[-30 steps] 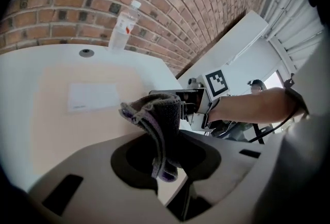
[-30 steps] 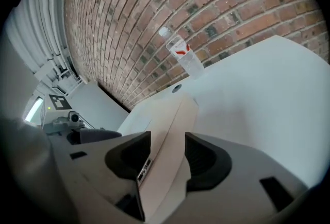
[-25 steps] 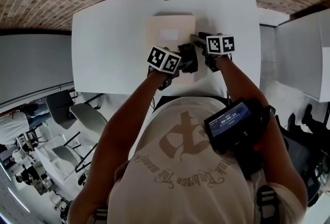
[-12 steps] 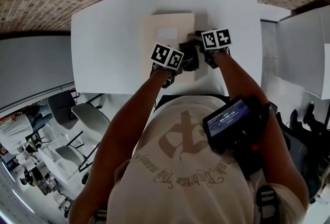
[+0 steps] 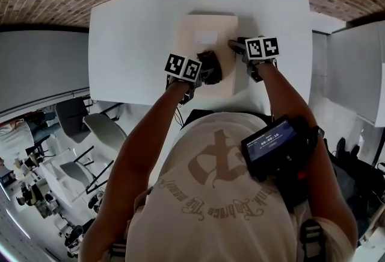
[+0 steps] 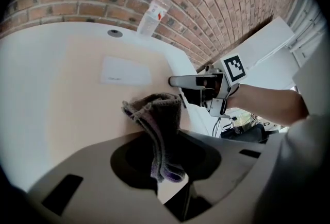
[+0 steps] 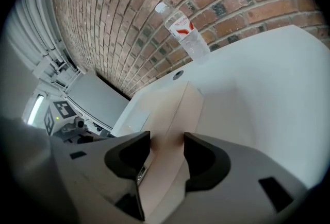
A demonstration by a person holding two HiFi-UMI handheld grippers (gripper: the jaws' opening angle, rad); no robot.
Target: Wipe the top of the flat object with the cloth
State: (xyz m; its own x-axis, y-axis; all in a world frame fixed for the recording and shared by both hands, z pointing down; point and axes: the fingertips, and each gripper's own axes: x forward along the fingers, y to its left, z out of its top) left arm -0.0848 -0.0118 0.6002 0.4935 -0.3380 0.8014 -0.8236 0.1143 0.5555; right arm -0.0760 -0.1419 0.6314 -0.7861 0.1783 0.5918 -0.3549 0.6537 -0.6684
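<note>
On white table [image 5: 132, 44], centre: flat beige box [image 5: 204, 29]. Near part of its top: dark grey cloth [image 6: 157, 115], clenched in left gripper [image 6: 166, 158]. Box's right edge: clamped by right gripper [image 7: 167, 153]. Wiping step apparently in hand; next, sweep cloth toward far side, keeping box pinned.

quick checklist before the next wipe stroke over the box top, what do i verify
1. Dark grey cloth clamped in left gripper: ok.
2. Cloth over the top of the beige flat box: ok.
3. Cloth pressing firmly on the box: cannot tell.
4. Right gripper gripping the box's right edge to steady it: ok.
5. Path towards the white label free of other things: ok.
6. Clear plastic water bottle standing apart from the box: ok.
</note>
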